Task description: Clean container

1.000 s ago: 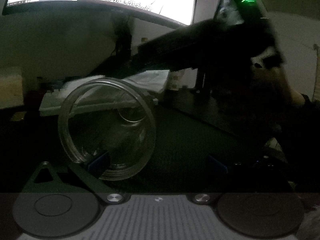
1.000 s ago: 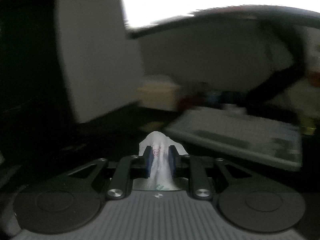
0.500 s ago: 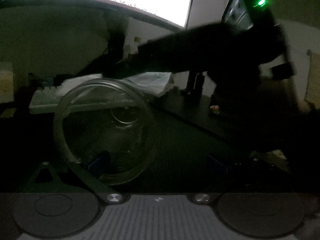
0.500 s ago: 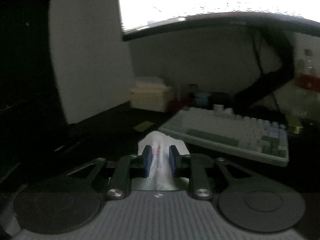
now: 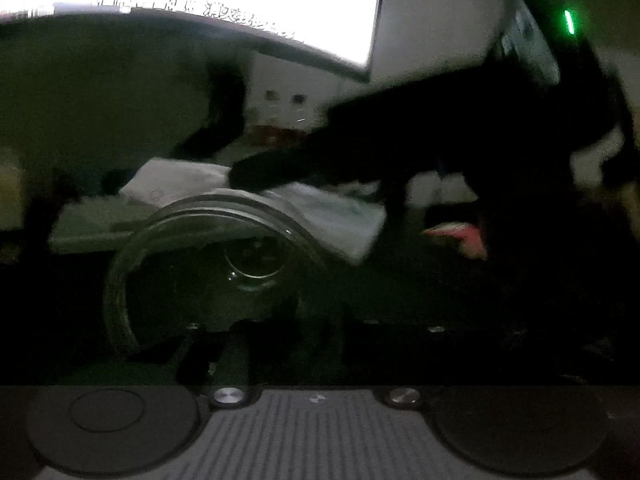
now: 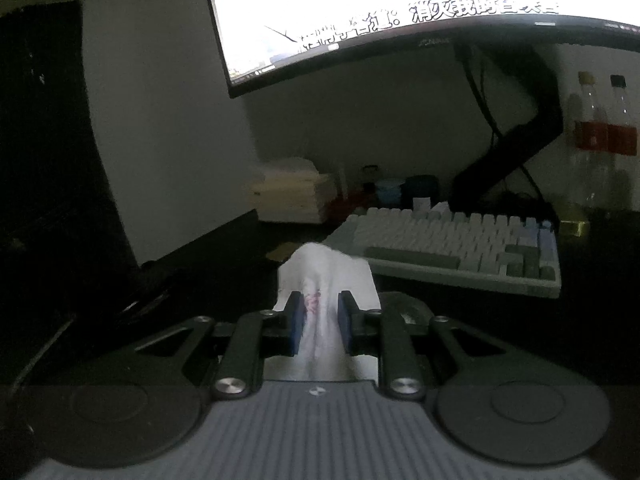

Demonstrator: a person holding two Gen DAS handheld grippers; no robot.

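Glass jar (image 5: 208,272) on its side at left, mouth toward camera; left gripper (image 5: 280,332) fingers closing on its rim. Right gripper (image 6: 320,320) fingers clamped on a white tissue (image 6: 326,276), not yet inside: wiping likely unstarted. Dark bench (image 6: 224,280), keyboard (image 6: 452,244), bright monitor (image 6: 400,0), dim room.

Ahead of the tissue-holding right gripper (image 6: 320,322), dark bare desk toward 11 o'clock. Blocked at 1 o'clock by pale grey mechanical keyboard (image 6: 452,246) (black angled monitor stand (image 6: 516,140) behind).
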